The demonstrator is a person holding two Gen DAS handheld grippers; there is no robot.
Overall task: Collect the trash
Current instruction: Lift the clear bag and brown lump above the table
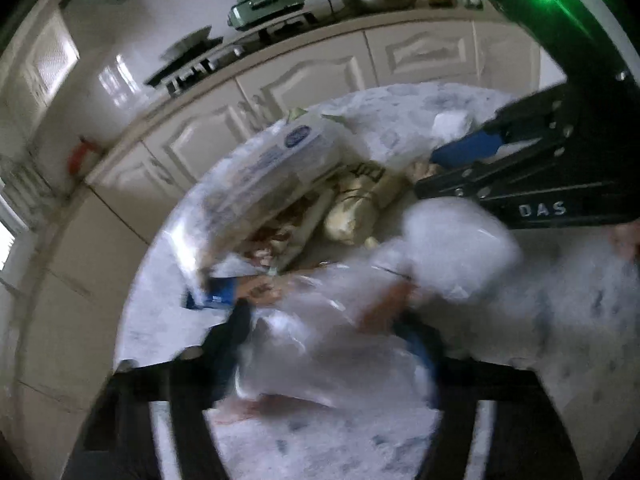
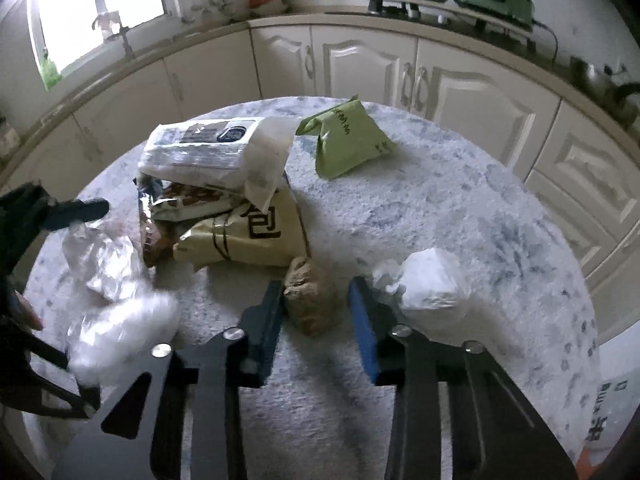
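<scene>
Trash is scattered over the round cloth-covered table point(image 2: 460, 200). The right gripper point(image 2: 316, 292) is down near the table's near edge with its jaws drawn in around a brown crumpled paper wad point(image 2: 308, 300). One pad lies against the wad and the other looks a sliver off, so I read it as a pinch, and a shallow one taken near the fingertips. The left gripper point(image 1: 316, 312) is at the near-left edge with its jaws standing partway apart and a clear plastic bag point(image 1: 332, 340) bunched between them. The blur hides whether the pads actually clamp the film.

Still uncollected:
- a white crumpled ball point(image 2: 428, 284), just beside the outer face of the right gripper
- a beige printed bag point(image 2: 248, 232) toward the left edge, with a white wrapped pack point(image 2: 208, 152) stacked on it
- a green pouch point(image 2: 344, 140) near the far edge

What could go wrong:
- The wad may slip out on lifting, since it is springy and held only at the tips.
- The thin bag may slide from the left jaws or sag closed, and then the wad would land beside it, not in it.
- A sideways swing of the right gripper could knock the white ball toward the table's edge.
- The overhanging white pack could tip off the stack if the plastic drags against it
</scene>
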